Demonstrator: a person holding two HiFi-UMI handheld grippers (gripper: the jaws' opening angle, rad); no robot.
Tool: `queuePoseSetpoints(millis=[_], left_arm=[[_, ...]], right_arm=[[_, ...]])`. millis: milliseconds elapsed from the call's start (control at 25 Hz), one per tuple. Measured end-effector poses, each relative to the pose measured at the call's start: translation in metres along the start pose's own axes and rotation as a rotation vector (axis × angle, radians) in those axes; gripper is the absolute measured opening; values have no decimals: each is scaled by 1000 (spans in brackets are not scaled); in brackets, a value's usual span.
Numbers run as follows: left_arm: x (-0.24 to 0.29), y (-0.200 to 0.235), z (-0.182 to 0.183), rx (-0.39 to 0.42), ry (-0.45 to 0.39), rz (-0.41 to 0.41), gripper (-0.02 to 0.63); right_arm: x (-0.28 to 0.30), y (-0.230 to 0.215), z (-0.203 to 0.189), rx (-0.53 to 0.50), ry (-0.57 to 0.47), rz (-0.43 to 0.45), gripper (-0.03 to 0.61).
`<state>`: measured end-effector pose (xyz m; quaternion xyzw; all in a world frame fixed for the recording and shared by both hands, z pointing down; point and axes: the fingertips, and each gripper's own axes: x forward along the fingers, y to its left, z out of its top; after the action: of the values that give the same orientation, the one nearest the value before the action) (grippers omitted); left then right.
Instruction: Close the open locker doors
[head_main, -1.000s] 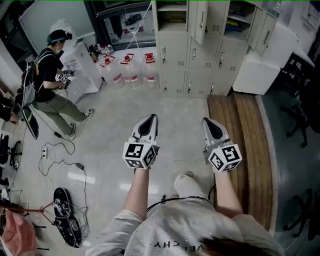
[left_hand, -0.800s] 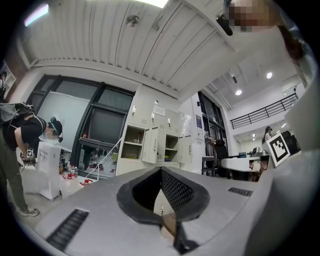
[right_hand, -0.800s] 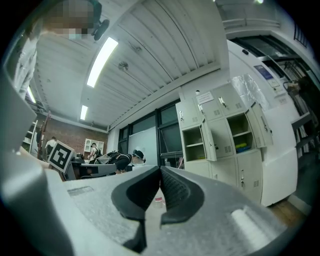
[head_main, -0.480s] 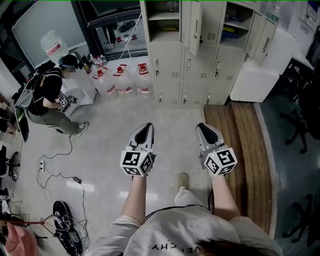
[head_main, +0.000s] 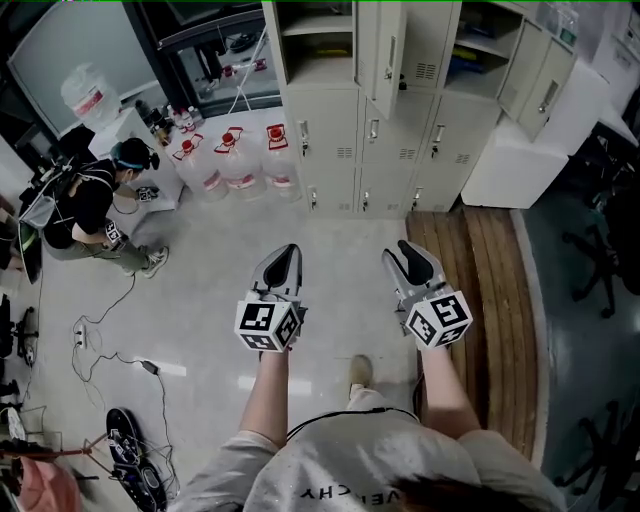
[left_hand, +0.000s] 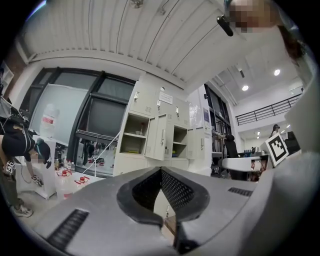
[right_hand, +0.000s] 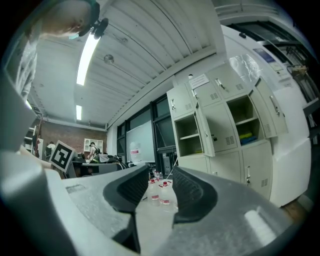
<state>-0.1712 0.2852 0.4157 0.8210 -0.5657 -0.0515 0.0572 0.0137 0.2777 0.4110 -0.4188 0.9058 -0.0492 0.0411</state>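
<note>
A bank of pale metal lockers (head_main: 400, 150) stood across the far side of the room, well apart from the person holding the two grippers, with a slatted wooden platform (head_main: 480, 270) running up to its right end and a cluster of water bottles (head_main: 240, 165) on the floor at its left. Another person (head_main: 85, 205) crouched near the bottles, off to the left. In the upper row a centre door (head_main: 392, 80) hung wide open beside a bare shelf, and further doors (head_main: 552, 100) stood ajar at the right. The left gripper (head_main: 286, 256) pointed level at the lockers with its jaws clenched on nothing; the right gripper (head_main: 408, 252) had just been opening its jaws, and nothing lay between them. The step in hand looked to be the approach. Closing the centre door well would likely mean pressing on its free edge, away from the hinge, and following the swing until it sat flush.
</note>
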Motion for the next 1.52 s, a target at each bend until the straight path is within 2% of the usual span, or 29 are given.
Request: queuePoseSetpoints(millis=[280,800,1280,1520], left_arm=[[63,19,-2,-1,10,16,-2],[159,37,-14,-7,1,35,-2],[204,51,-15,-1,10,21,-2],[241,78,-16,-6,14,-27,-2]], right_arm=[[49,-50,-3,20,16,15,181],[113,-127,-9,31,23,43,187],[150,-159,-5,37,12,29,187],[185,-174,-7,30,4,-20,187]])
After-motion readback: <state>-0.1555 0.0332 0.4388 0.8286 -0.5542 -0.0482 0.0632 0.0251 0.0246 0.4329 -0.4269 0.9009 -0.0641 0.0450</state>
